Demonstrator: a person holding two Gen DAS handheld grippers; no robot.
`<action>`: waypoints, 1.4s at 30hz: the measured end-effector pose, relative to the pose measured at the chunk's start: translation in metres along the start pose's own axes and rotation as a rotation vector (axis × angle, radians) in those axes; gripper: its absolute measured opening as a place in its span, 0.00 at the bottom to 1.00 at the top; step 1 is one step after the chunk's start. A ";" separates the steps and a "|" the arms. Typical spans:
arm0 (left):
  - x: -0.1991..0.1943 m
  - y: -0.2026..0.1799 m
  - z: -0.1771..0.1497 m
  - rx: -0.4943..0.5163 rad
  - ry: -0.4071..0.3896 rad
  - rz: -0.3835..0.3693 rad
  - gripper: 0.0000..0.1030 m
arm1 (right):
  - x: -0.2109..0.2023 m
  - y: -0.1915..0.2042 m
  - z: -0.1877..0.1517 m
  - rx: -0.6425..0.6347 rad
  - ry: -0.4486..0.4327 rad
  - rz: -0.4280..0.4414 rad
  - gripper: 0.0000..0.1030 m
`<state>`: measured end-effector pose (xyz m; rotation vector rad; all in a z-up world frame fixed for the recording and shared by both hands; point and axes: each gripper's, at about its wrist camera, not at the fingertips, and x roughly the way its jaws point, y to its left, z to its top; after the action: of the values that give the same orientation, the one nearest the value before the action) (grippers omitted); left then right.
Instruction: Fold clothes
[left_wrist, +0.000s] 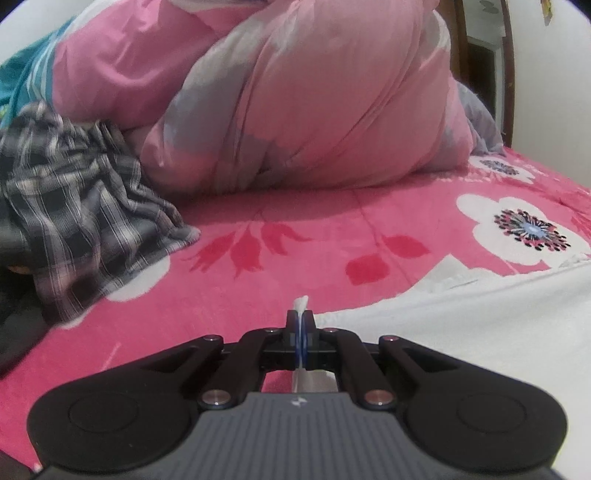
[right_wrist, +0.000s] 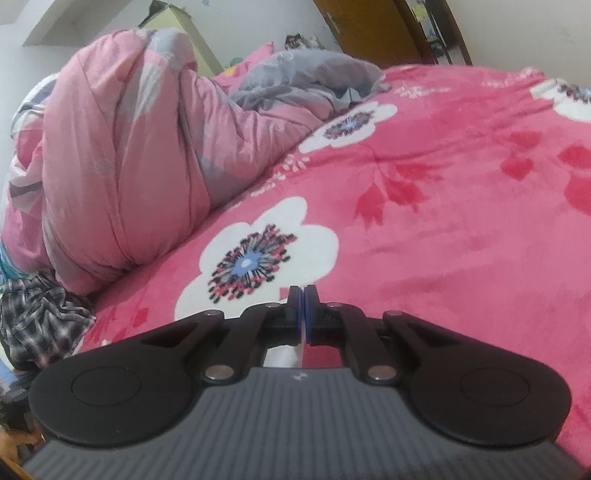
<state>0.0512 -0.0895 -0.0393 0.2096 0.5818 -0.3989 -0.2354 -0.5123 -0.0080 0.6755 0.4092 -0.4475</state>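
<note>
A white garment (left_wrist: 480, 332) lies spread on the pink floral bedspread (left_wrist: 258, 295) at the right of the left wrist view. My left gripper (left_wrist: 301, 317) is shut on its edge, and a small white tuft sticks out past the fingertips. In the right wrist view my right gripper (right_wrist: 303, 295) hangs low over the bedspread (right_wrist: 443, 240) with its jaws pressed together. Only a thin white strip of garment (right_wrist: 284, 356) shows under and between them. A crumpled black-and-white plaid garment (left_wrist: 74, 206) lies on the left, also seen as the plaid heap (right_wrist: 40, 317).
A big bundled pink and grey duvet (left_wrist: 314, 103) fills the back of the bed, the same duvet (right_wrist: 122, 166) at the left in the right wrist view. A grey pillow (right_wrist: 306, 74) lies behind it. A wooden door (right_wrist: 369, 29) stands beyond the bed.
</note>
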 end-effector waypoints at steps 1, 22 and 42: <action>0.002 0.001 -0.001 -0.005 0.009 -0.005 0.04 | 0.004 -0.002 -0.002 0.007 0.011 -0.003 0.01; -0.087 -0.030 -0.050 0.050 0.063 -0.336 0.52 | 0.066 0.230 -0.057 -0.460 0.409 0.290 0.09; -0.117 -0.025 -0.060 0.032 -0.059 -0.389 0.63 | 0.010 0.195 0.009 -0.118 0.244 0.113 0.10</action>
<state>-0.0780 -0.0586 -0.0240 0.1140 0.5579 -0.7890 -0.1246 -0.3859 0.0915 0.6368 0.6203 -0.2320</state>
